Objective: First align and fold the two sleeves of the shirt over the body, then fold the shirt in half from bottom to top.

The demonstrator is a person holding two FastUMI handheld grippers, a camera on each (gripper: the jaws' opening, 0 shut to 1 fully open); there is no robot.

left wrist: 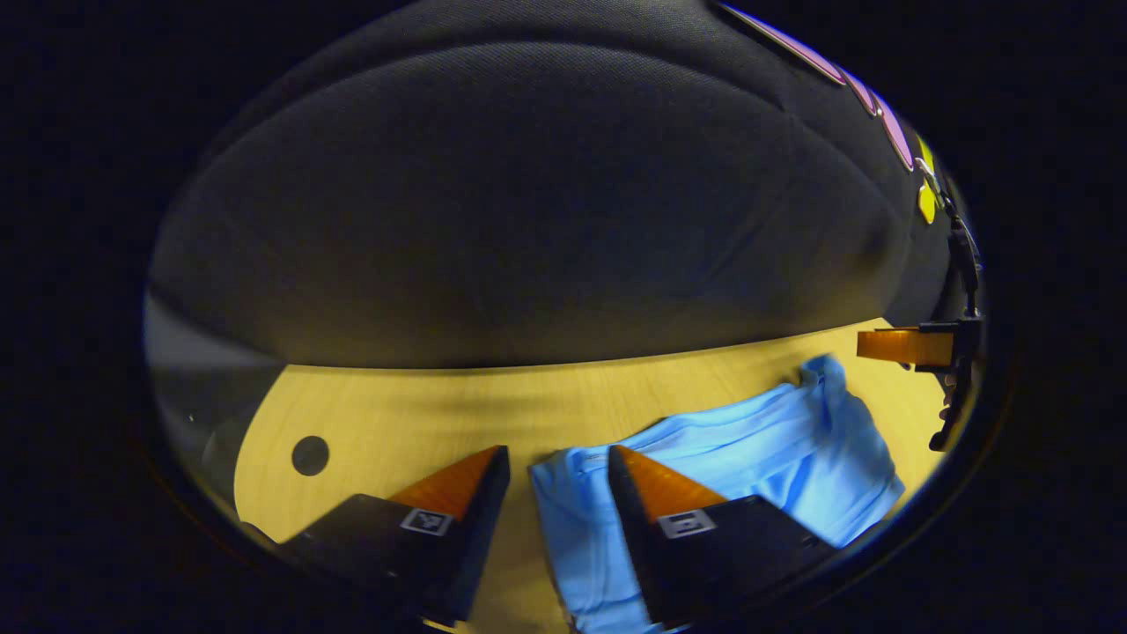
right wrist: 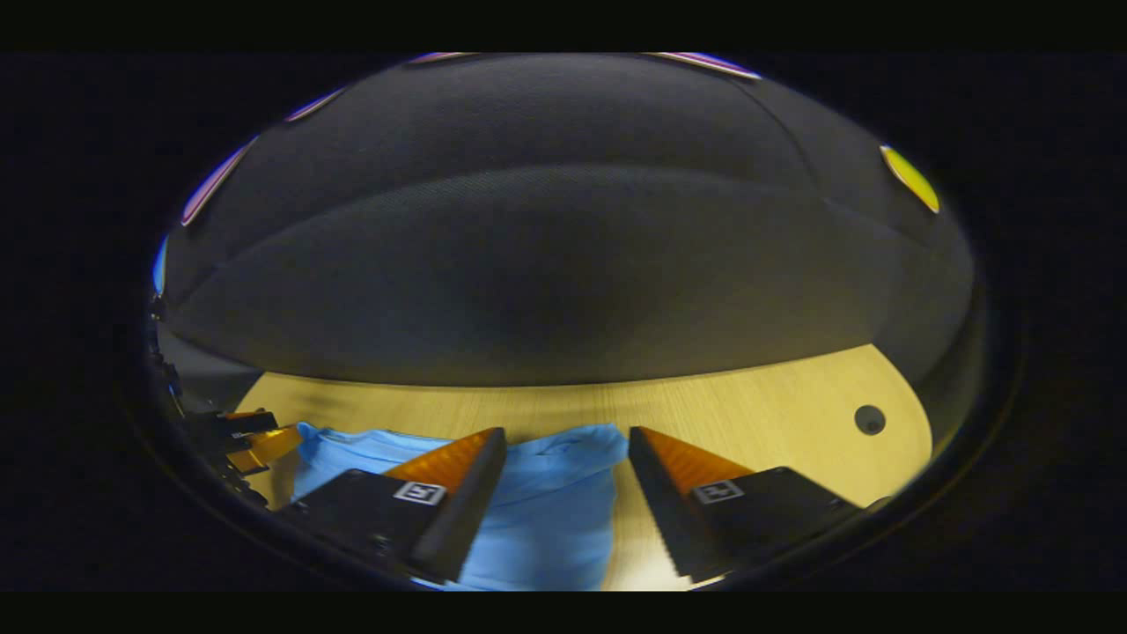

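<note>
A light blue shirt (left wrist: 748, 458) lies folded on the wooden table (left wrist: 423, 414). In the left gripper view my left gripper (left wrist: 557, 458) stands open above the shirt's left edge, one finger over the cloth and the other over bare wood. The right gripper (left wrist: 916, 348) shows at the far right, beyond the shirt. In the right gripper view the shirt (right wrist: 546, 511) lies low and left, and my right gripper (right wrist: 568, 440) hangs open over its right edge, nothing between the fingers. The left gripper (right wrist: 238, 436) appears at the far left edge.
A round cable hole (left wrist: 310, 455) sits in the table left of the shirt, and another cable hole (right wrist: 870, 419) is to the right. The table's far edge (right wrist: 563, 386) meets the dark booth wall.
</note>
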